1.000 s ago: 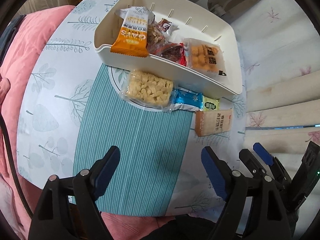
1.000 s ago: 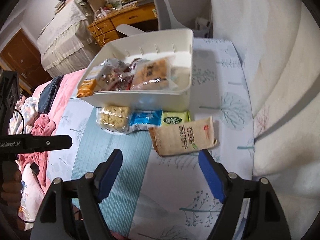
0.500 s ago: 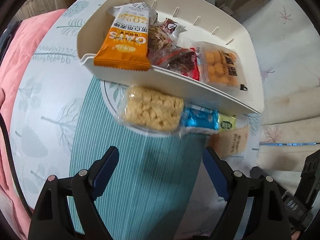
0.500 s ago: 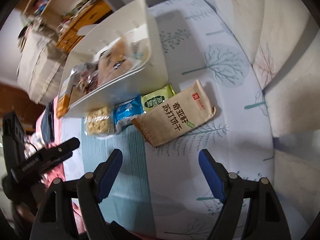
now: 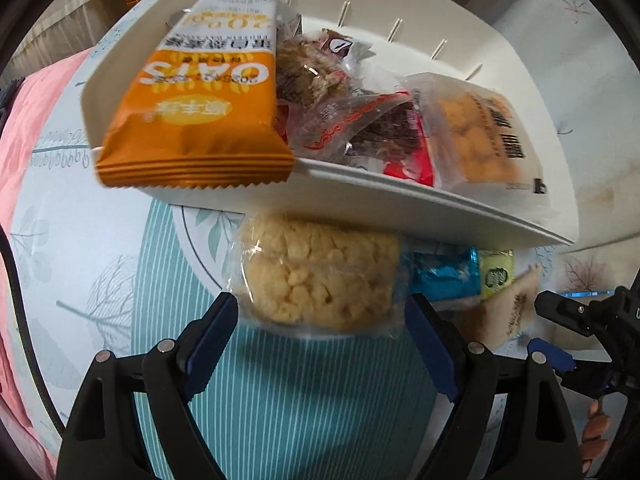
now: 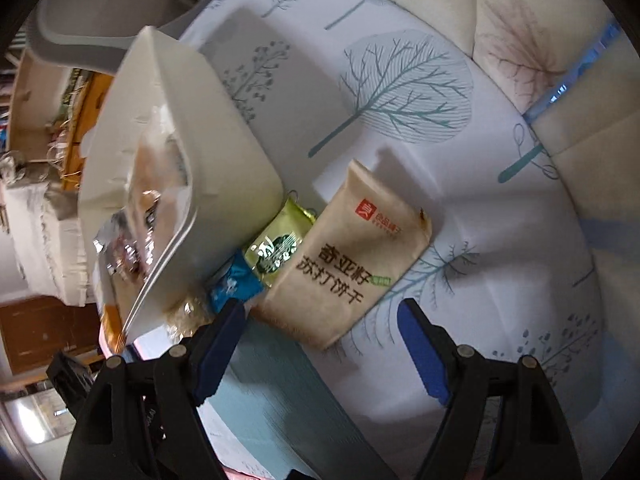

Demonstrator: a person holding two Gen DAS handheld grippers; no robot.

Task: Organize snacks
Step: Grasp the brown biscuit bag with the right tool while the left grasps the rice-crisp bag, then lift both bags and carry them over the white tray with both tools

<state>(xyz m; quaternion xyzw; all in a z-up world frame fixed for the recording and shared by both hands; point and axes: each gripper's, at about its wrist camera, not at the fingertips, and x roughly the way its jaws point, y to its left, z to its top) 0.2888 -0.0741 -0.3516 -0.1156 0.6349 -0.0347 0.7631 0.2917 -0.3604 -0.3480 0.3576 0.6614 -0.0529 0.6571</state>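
Straddling puffed-rice pack (image 5: 320,276), left claw (image 5: 320,320) gapes.

The blue packet (image 5: 446,278) and green packet (image 5: 496,276) are partly hidden under the white bin (image 5: 420,200). In the right wrist view, the bin's contents (image 6: 148,216) are blurred beyond telling.

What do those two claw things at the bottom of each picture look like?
Each is a hand-held gripper: the left gripper and right gripper share black plastic arms with silver rivets, ending in blue padded fingers. A bare hand holds the other tool at the edge.
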